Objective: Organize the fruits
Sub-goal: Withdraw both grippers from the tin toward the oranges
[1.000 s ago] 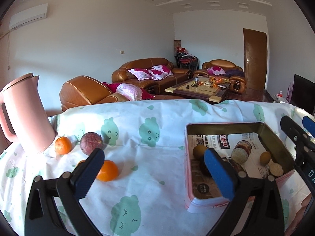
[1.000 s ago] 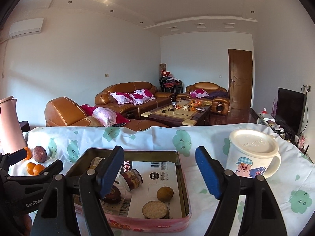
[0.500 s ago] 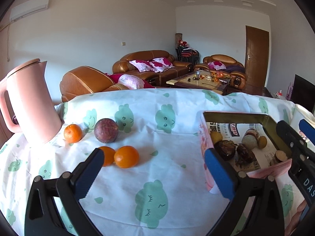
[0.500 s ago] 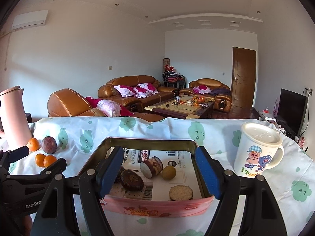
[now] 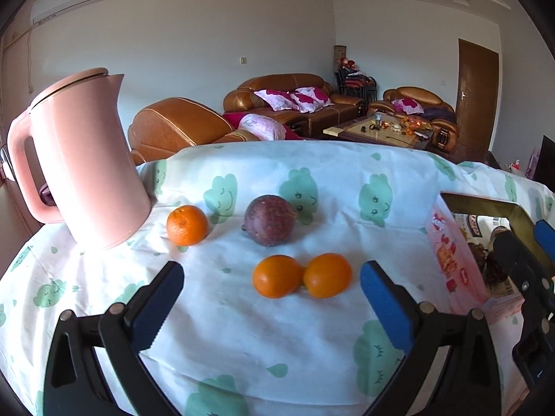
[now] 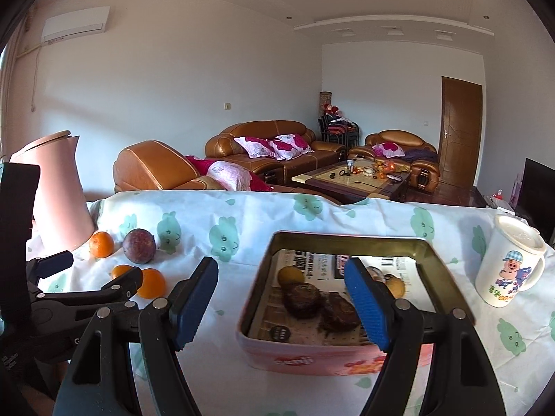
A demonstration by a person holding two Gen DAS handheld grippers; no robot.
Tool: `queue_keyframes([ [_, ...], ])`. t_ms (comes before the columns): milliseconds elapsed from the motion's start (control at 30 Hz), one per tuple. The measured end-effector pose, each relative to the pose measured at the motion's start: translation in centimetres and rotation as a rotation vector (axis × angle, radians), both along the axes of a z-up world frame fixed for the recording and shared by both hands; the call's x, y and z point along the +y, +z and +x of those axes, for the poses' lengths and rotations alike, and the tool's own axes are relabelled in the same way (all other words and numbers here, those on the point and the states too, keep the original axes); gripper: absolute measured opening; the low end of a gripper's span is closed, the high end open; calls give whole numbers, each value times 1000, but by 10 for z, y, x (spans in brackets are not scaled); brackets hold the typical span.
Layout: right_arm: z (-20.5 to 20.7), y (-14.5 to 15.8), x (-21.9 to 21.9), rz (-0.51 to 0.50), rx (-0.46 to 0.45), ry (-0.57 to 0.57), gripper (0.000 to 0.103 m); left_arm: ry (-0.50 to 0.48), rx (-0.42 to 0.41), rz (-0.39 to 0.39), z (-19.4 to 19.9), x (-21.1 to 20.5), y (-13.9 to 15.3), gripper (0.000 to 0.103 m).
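Note:
Two oranges lie side by side on the tablecloth just beyond my open, empty left gripper. A purple passion fruit and a third orange lie farther back. A pink tin box holds several fruits, two of them dark and wrinkled. My right gripper is open and empty, hovering at the tin's near left corner. The tin's edge also shows at the right of the left wrist view.
A pink kettle stands at the table's back left, close to the third orange. A white lidded cartoon mug stands right of the tin. The table wears a white cloth with green prints. Sofas lie beyond the far edge.
My left gripper swung left, away from the tin, and now faces the two oranges. My right gripper shifted left and lower toward the tin's near left corner. Both stayed open.

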State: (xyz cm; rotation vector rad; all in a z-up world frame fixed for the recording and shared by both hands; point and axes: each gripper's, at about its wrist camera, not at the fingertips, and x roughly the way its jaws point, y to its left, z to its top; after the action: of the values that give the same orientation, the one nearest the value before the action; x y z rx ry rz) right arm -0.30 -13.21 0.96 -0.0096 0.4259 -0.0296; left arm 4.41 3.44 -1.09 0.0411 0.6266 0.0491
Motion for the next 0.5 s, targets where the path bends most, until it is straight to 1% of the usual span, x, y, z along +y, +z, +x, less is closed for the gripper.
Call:
queue_keyframes([
  [100,8,-2,18,-3,18,34,76,17,6,2,5,17,-1,103],
  [200,17,-4,38,-33,48,60,76,42,18,-2,11,36,-3,103],
  [267,23,-7,48,-55,69,82,76,71,28,12,16,49,-4,103],
  [400,41,-16,68,-115,158,131,76,156,72,44,28,75,-9,103],
  [500,50,-20,77,-96,190,194,76,191,103,13,32,92,-12,103],
])
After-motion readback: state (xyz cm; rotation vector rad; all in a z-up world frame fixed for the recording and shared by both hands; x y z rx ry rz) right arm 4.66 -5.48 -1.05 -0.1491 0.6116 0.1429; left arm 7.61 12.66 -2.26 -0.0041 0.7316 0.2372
